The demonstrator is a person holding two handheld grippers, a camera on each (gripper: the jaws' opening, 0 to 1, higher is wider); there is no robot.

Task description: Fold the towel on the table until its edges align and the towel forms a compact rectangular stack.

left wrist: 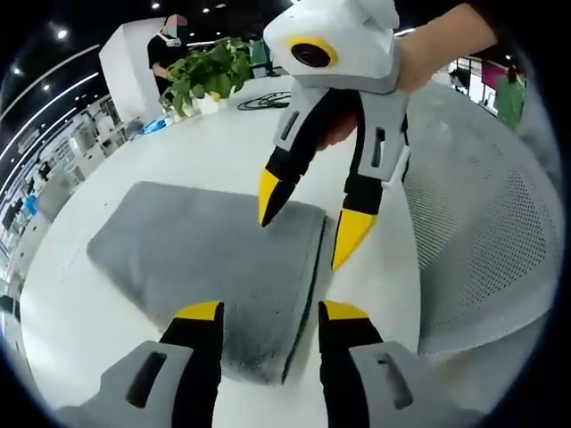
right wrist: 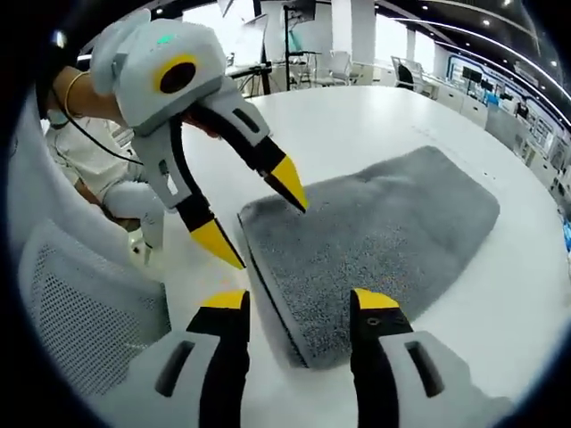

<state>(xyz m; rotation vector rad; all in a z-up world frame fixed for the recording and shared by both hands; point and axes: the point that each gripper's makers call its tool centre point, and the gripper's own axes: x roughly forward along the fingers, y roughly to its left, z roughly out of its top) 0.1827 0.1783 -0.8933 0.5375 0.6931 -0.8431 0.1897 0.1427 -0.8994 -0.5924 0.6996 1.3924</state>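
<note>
In the left gripper view, the left gripper (left wrist: 268, 321) hangs with jaws spread over the near folded edge of the grey towel (left wrist: 196, 245) on the white table (left wrist: 223, 143). Beyond it, the right gripper (left wrist: 308, 218) also gapes, one tip at the towel's far corner. A potted plant (left wrist: 210, 76) stands farther back.

Around my white table (left wrist: 223, 143) I see a grey mesh chair (left wrist: 486, 241), a potted green plant (left wrist: 210, 76), ceiling spotlights (left wrist: 61, 34) and bright windows (right wrist: 393, 40).
</note>
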